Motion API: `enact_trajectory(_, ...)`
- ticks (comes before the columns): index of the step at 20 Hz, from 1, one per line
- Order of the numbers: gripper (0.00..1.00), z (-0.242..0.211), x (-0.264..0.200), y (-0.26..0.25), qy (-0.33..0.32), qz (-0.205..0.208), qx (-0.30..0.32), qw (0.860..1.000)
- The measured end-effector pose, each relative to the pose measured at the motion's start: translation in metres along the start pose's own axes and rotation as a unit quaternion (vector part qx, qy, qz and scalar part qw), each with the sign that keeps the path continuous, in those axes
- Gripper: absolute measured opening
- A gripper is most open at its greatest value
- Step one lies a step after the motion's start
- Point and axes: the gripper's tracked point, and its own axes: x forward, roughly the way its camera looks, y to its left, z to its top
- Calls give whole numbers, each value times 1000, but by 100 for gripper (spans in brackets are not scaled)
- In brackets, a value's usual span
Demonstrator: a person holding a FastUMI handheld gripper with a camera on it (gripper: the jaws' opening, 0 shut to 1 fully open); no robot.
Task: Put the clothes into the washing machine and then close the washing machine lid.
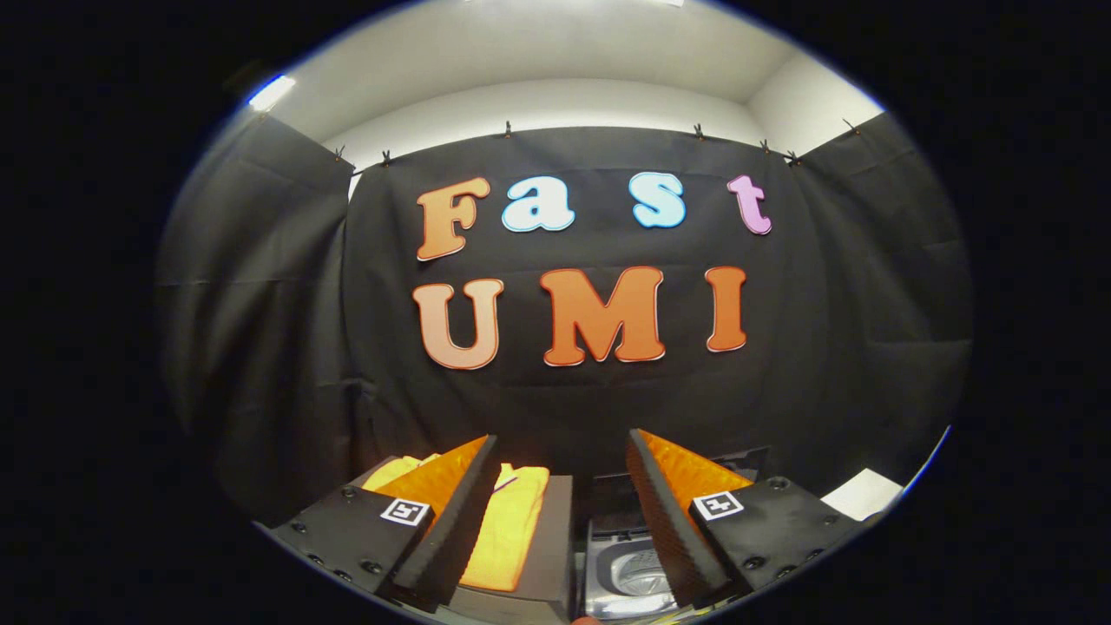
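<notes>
Gripper view, one entry.

Item 1, gripper (562,451): two fingers rising from the lower part of the frame, one lower left, one lower right; jaws stand wide apart with nothing between them but open air and the dark booth wall beyond; each finger body carries a small square marker tag.

Item 2, clothes (508,529): a yellow garment, lower centre-left of the frame, lying flat on a grey raised block (551,555); partly hidden behind the left finger, with a further yellow fold showing at the outer side of that finger; not touched by either finger.

Item 3, washing machine (627,569): small top-loading unit, lower centre of the frame, just right of the grey block and below the gap between the fingers; tub interior visible from above, so the lid appears to be open; the lid itself seems to stand up behind the opening, though the right finger covers much of it.

Item 4, white sheet (861,495): flat, lower right of the frame, beyond the right finger.

Progress, as judged: nothing yet done; the clothes lie outside the tub, ungrasped; still to come are the pick-up, the drop into the tub, and the closing of the lid.

Pose, as judged: gripper held high and nearly level, aimed at the wall, not at the clothes; a downward tilt towards the garment seems needed before any grasp.
</notes>
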Motion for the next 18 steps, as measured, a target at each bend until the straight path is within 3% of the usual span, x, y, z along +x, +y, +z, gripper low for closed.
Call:
enact_trajectory(8, 95, -65, 74, 102, 59, 24, 18, 998)
enact_trajectory(18, 95, -147, 143, 155, 156, 9, 24, 987)
